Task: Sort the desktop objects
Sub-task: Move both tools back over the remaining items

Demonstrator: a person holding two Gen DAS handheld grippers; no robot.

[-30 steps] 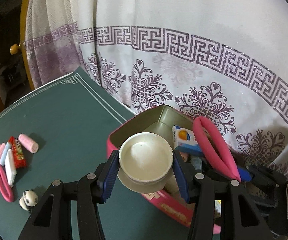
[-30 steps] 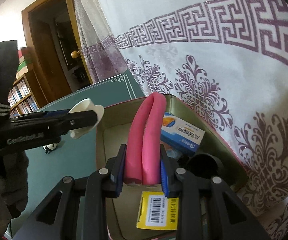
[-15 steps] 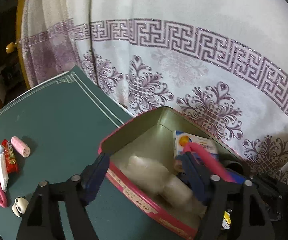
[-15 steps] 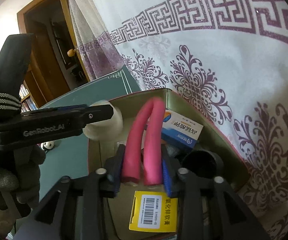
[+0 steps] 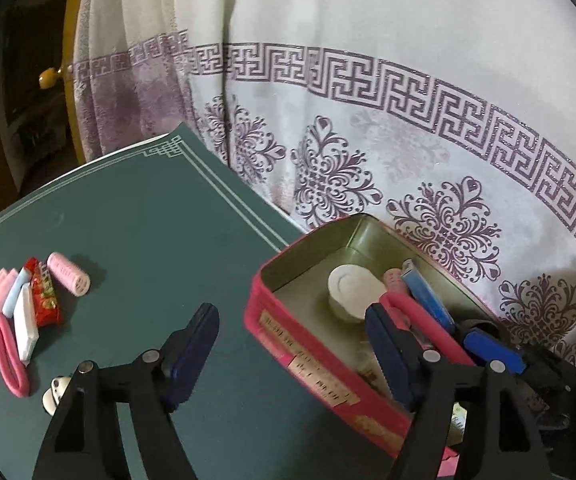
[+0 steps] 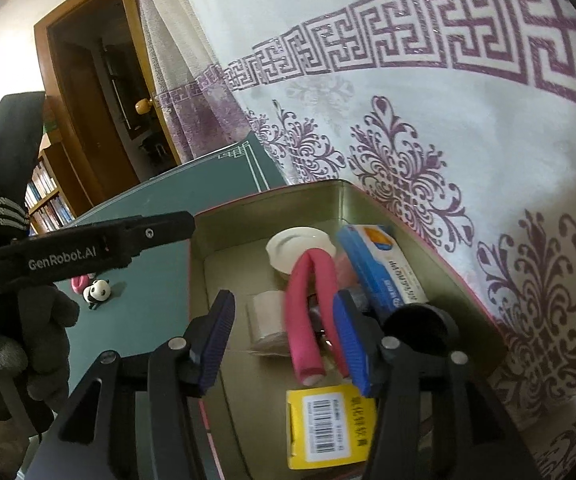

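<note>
Sorting in progress; red tin (image 5: 311, 354) sits at the far right edge of the green table (image 5: 136, 220), against the patterned curtain (image 5: 407, 128).

Left gripper (image 5: 291, 344): jaws spread wide, nothing between them, straddling the tin's near-left wall. The white cup (image 5: 353, 286) lies inside the tin, free of the pads.

Right gripper (image 6: 284, 336): jaws opening. The pink foam loop (image 6: 307, 308) stands between them, leaning against the right pad (image 6: 349, 344), well clear of the left one. Judged as let go, resting in the tin.

Also in the tin: blue box (image 6: 379, 264), yellow barcode packet (image 6: 329, 426), a pale roll (image 6: 266, 316), a black round lid (image 6: 419, 322).

Still on the table, left side: pink roller (image 5: 68, 274), red wrapper (image 5: 46, 298), pastel erasers (image 5: 8, 294), a second pink loop (image 5: 6, 354), panda figure (image 6: 98, 290).

Handling notes (judgement):
- Foam loop: light, soft, springy; squashes under the pads and may spring out. Grip across both legs near the bend.
- Roller: light, rolls easily; pinch across its barrel.
- Erasers, wrapper: thin, low-lying; approach steeply, take one long edge pair.
- Panda: small, hard, likely slippery; centre it well in the pads.
</note>
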